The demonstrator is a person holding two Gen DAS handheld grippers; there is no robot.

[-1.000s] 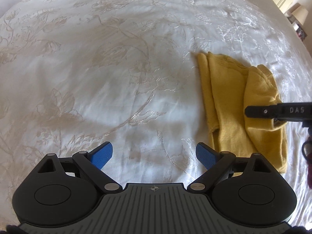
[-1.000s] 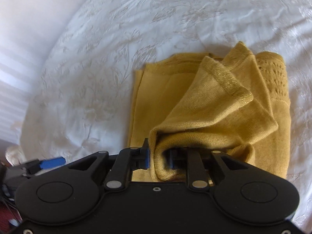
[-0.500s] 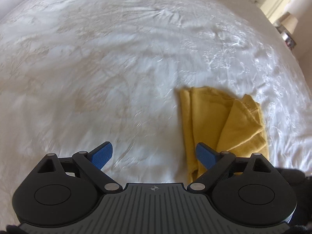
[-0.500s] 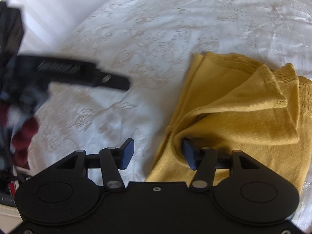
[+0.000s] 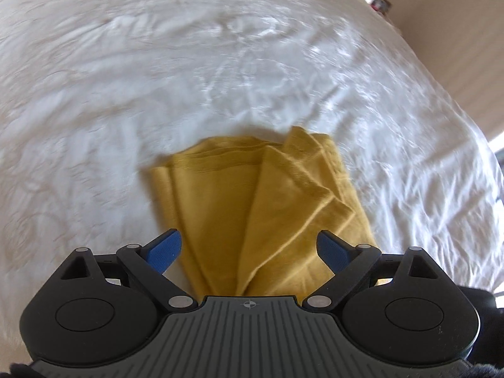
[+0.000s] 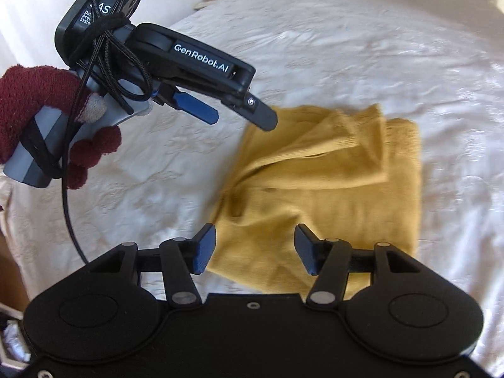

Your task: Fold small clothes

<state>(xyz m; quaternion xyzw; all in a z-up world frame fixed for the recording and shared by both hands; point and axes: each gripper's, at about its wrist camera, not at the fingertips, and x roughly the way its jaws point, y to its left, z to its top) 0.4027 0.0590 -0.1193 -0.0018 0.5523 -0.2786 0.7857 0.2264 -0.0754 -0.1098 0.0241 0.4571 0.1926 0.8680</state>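
Just ahead of your right gripper (image 6: 255,249), on the white bedspread (image 5: 126,100), the yellow garment (image 6: 330,182) lay in a loose, part-folded bundle, its near edge showing between the blue pads but touched by neither. A second earlier those pads had been pinched on a fold of the cloth; the jaws had just been opening, and by this moment they stood apart and empty, lifted clear of the fabric. Your left gripper (image 5: 249,249) was spread wide as well, holding nothing, and it had swung across from bare bedding to sit directly over the garment, which now ran away from it between its fingers. From the right wrist view that left gripper hung beyond and to the left of the bundle, carried by your hand in a dark red glove (image 6: 41,119). You had released the fold, so that step looked done, though the top layer sat crooked and raised in ridges. I'd judge the next fold or a smoothing pass was still needed before the piece counted as neatly folded.
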